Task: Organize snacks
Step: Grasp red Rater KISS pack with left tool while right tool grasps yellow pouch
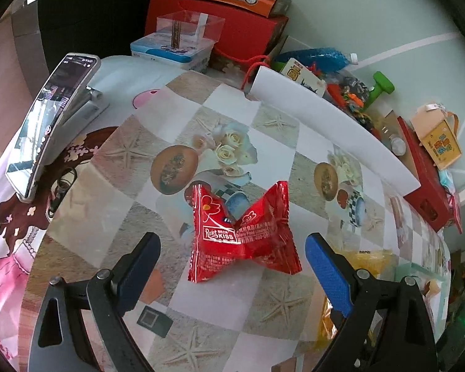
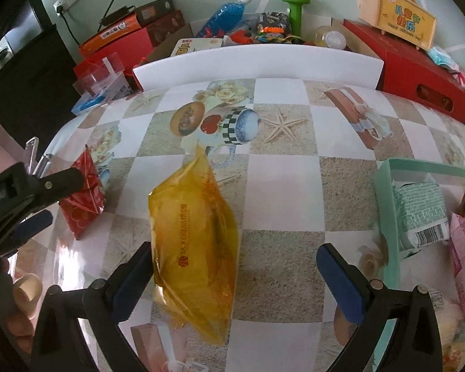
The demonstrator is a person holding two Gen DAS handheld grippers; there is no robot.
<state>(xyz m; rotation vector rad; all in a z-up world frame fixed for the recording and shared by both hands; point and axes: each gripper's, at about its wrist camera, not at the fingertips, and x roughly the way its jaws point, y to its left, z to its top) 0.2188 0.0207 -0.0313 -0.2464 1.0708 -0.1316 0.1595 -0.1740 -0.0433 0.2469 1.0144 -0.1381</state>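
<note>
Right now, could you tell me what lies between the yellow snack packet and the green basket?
Only bare tablecloth separates yellow packet and green basket, seen in the right wrist view.

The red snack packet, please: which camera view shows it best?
The left wrist view: the red snack packet lies centred, with its print readable. In the right wrist view it sits at the left edge, partly behind the left claw.

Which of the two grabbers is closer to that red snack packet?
Left. The left gripper hangs open right over the red packet; the right gripper is off to its side, open over the yellow bag.
</note>
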